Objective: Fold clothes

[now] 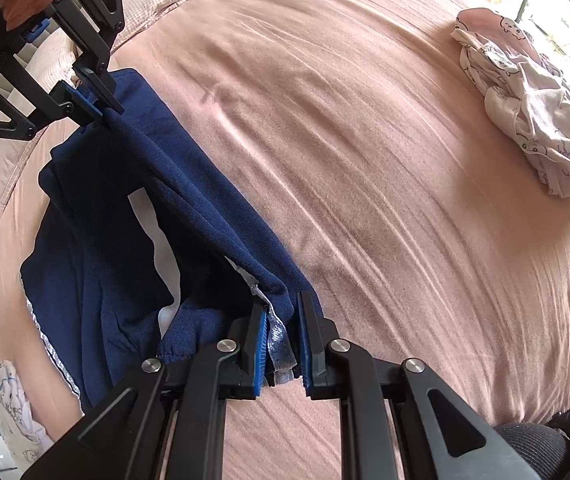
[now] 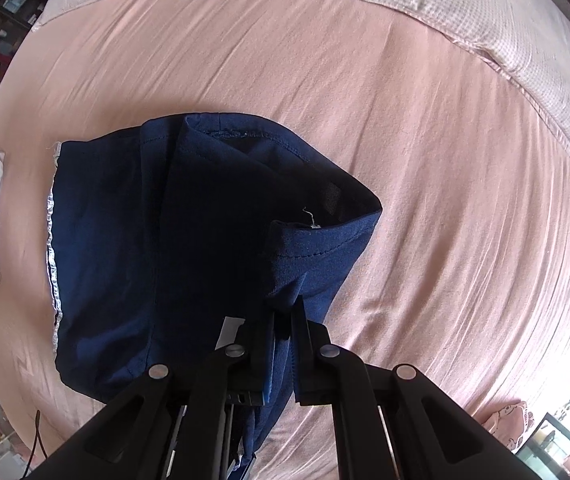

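Left gripper clamped on navy garment at bottom centre of left view; right gripper pinching same edge, upper left. Held edge taut between them, rest draped onto pink bed. Printed clothes far right.

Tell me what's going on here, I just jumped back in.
A person is folding a navy garment on a pink bed, a handheld gripper in each hand. The left gripper is shut on one edge of it, and the right gripper is shut on another, so the cloth hangs stretched between them, partly lifted, with the rest draped on the bed. A crumpled white printed garment lies apart, untouched.
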